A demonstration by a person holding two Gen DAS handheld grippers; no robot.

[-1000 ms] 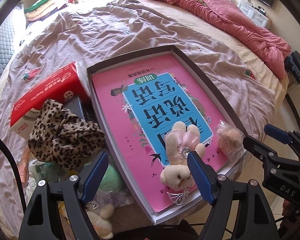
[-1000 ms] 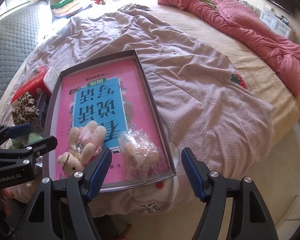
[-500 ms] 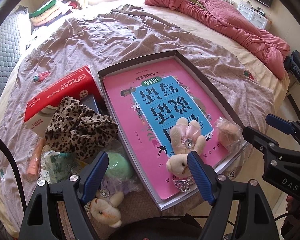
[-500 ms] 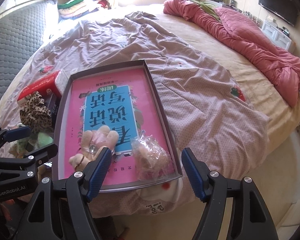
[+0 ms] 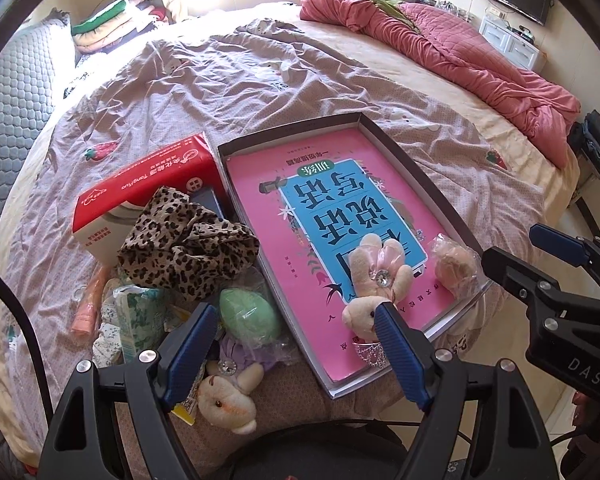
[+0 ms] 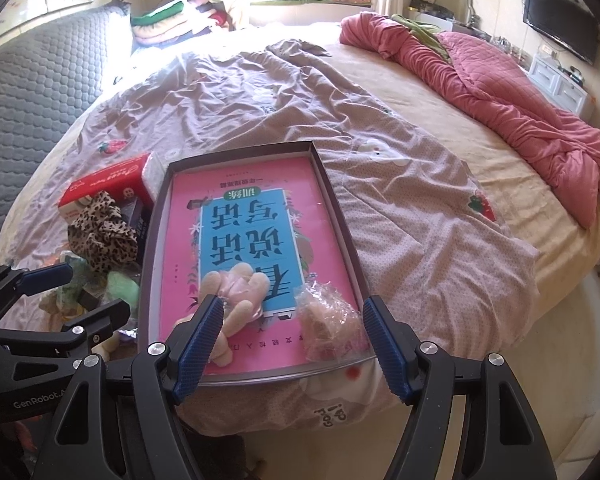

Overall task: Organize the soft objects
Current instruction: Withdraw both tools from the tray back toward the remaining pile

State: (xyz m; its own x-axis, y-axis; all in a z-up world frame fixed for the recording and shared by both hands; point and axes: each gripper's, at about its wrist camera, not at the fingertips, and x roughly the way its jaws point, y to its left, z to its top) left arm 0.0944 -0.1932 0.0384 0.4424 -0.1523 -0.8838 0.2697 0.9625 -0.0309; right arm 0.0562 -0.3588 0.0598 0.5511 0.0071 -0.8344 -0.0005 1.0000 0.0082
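Observation:
A dark tray point(image 5: 428, 168) with a pink book in it lies on the bed. In it lie a beige plush bunny with a pink bow point(image 5: 376, 276) and a bagged plush point(image 5: 454, 264); both also show in the right wrist view, the bunny point(image 6: 236, 292) and the bagged plush point(image 6: 326, 320). Left of the tray is a pile: a leopard-print cloth point(image 5: 188, 248), a green bagged soft thing point(image 5: 250, 316), and a second bunny point(image 5: 228, 396). My left gripper point(image 5: 296, 344) is open and empty above the pile's near edge. My right gripper point(image 6: 292, 340) is open and empty over the tray's near end.
A red tissue box point(image 5: 144, 192) lies behind the leopard cloth. A small floral tissue pack point(image 5: 134, 316) and an orange tube point(image 5: 88, 304) lie in the pile. A pink quilt point(image 5: 440, 40) is bunched at the far right. The bed edge drops off to the right.
Both grippers have pulled back and risen, so more of the bed and the pile is in view. The objects have not moved. Both grippers stay open.

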